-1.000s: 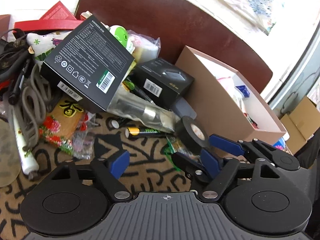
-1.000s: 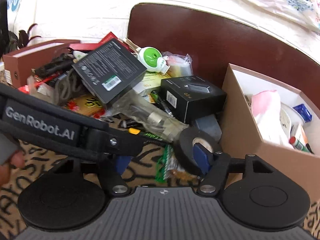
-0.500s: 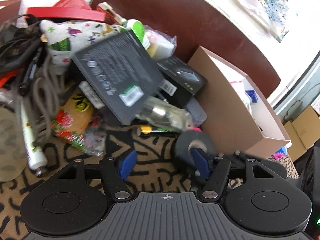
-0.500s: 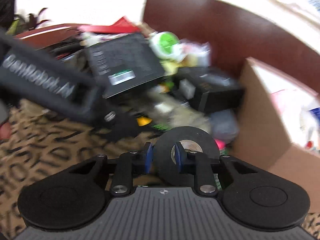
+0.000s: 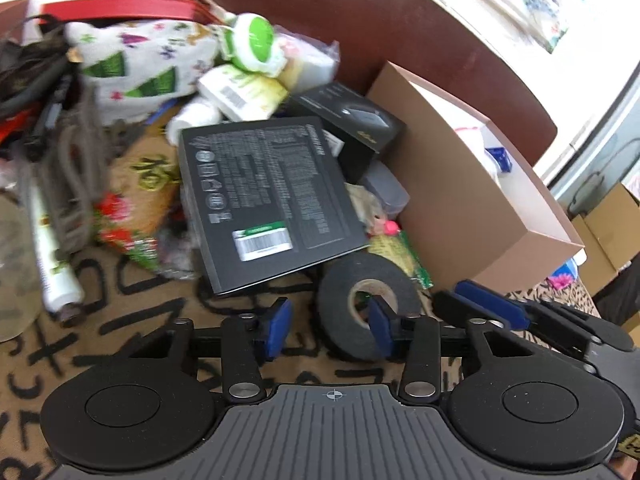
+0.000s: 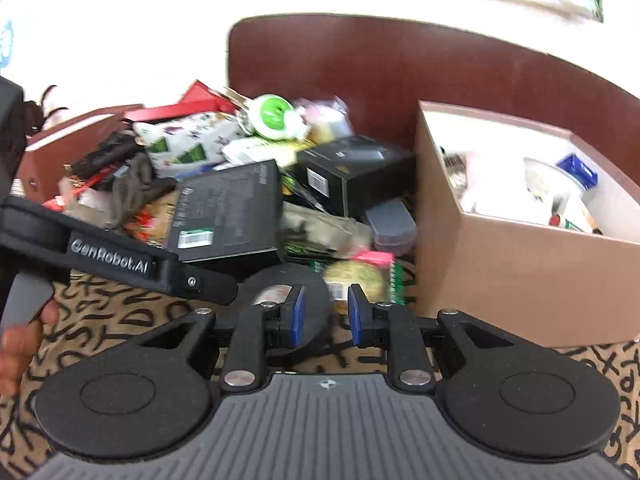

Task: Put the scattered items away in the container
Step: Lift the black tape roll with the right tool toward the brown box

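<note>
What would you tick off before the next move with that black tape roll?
1. Tape roll has its wall between the left gripper jaws, which are closing: ok.
2. Left jaws pressing on the roll: not ok, a gap shows on one side.
3. Right gripper jaws, opening, clear of the roll: cannot tell.
4. Cardboard box open on top, with room inside: ok.
</note>
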